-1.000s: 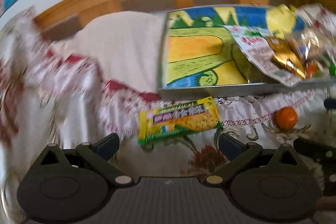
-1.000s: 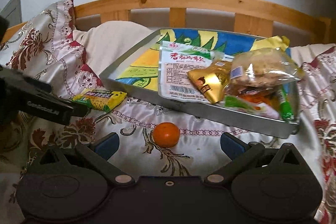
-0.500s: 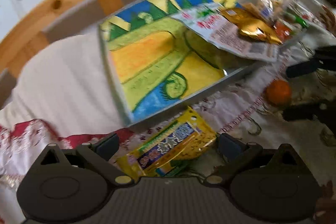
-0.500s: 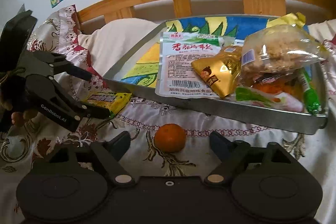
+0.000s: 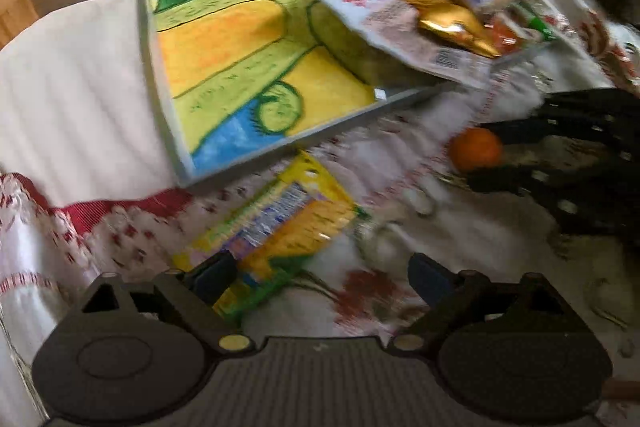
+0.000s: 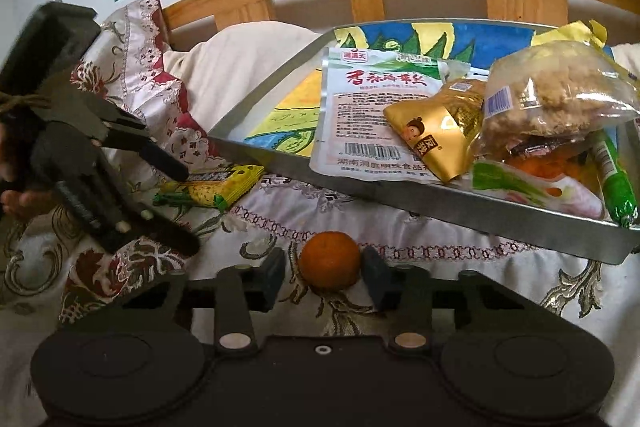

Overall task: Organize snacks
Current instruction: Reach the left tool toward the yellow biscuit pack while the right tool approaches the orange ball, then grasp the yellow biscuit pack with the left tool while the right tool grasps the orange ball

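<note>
While the right gripper [image 6: 324,277] has just been closing, the small orange [image 6: 330,259] sits between its fingers, pads close on both sides but contact not certain, fruit on the bedspread [image 6: 440,267]. Left gripper [image 5: 316,273] has its fingers wide apart, starting to close, the yellow snack bar packet [image 5: 276,223] under its left finger, not gripped. Beyond, the metal tray [image 6: 460,211] already holds a white pouch [image 6: 368,115], gold packet [image 6: 436,135], clear bag [image 6: 560,91] and green sausage [image 6: 612,175]. Judging by this, most is done; orange and yellow packet are left.
</note>
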